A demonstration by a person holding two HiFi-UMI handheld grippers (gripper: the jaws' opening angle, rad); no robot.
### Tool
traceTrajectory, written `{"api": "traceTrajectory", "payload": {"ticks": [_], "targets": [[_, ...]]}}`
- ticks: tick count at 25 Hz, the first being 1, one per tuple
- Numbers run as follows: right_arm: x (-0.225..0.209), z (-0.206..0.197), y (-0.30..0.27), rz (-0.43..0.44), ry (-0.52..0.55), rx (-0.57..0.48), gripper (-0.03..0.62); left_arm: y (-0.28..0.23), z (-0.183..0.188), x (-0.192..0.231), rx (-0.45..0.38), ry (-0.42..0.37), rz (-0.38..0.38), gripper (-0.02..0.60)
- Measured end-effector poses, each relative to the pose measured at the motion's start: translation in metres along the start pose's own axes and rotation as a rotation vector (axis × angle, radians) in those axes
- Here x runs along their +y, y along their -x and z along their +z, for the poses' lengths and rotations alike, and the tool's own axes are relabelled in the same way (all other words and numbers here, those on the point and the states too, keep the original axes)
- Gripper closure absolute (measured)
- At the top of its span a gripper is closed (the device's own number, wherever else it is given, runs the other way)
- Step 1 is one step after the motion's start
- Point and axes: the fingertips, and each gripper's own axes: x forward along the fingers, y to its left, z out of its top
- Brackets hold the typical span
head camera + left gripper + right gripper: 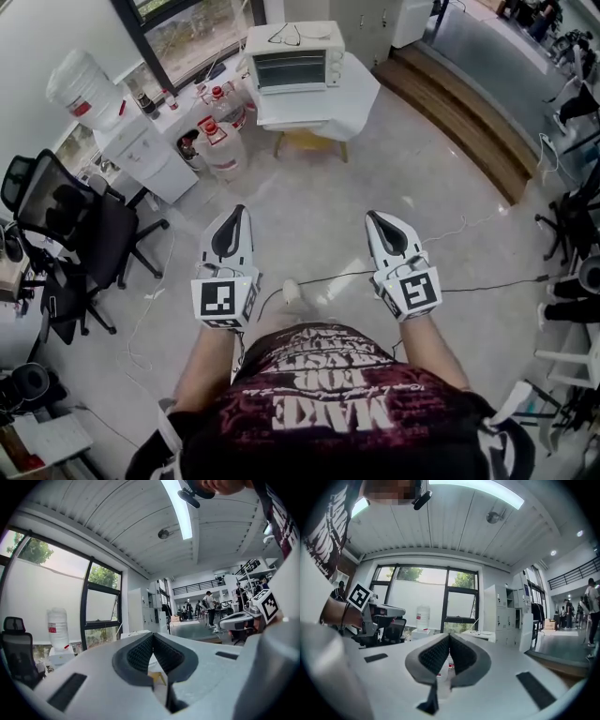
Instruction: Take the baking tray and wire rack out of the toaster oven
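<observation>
**Come close to the oven before anything else**

The left tongs and the right tongs are held level in front of the person. Each has its jaws pressed together with nothing between them. The white box-shaped toaster oven stands well apart, on the white-draped worktop near the window, and its glass door is closed. The baking tray and wire rack are presumably inside (from here I cannot make them out). To do this step well, I think the person should walk up, stand square to the oven, and open one pair of tongs only near the door handle.
</observation>
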Motion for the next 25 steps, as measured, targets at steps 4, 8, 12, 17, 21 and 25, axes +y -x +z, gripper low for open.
{"api": "traceTrajectory", "payload": {"ticks": [4,8,12,17,21,25], "targets": [[-0.006,-0.005,-0.016,-0.009,-0.008,-0.006,0.589,-0.019,-0.012,0.009,0.013,0.016,-0.005,0.575],[-0.015,-0.006,-0.037,-0.031,-0.003,0.009,0.589,-0.045,-0.019,0.015,0.034,0.008,-0.039,0.575],[-0.024,-0.005,-0.058,-0.061,-0.003,0.020,0.589,-0.073,-0.022,0.028,0.035,0.019,-0.063,0.575],[-0.035,-0.006,-0.080,-0.071,0.016,0.037,0.589,-0.106,-0.023,0.045,0.017,0.033,-0.059,0.575],[-0.042,-0.006,-0.096,-0.091,0.009,0.040,0.589,-0.128,-0.020,0.056,-0.007,0.031,-0.071,0.575],[-0.042,-0.004,-0.112,-0.100,0.014,0.042,0.589,-0.143,-0.020,0.066,-0.020,0.031,-0.097,0.575]]}}
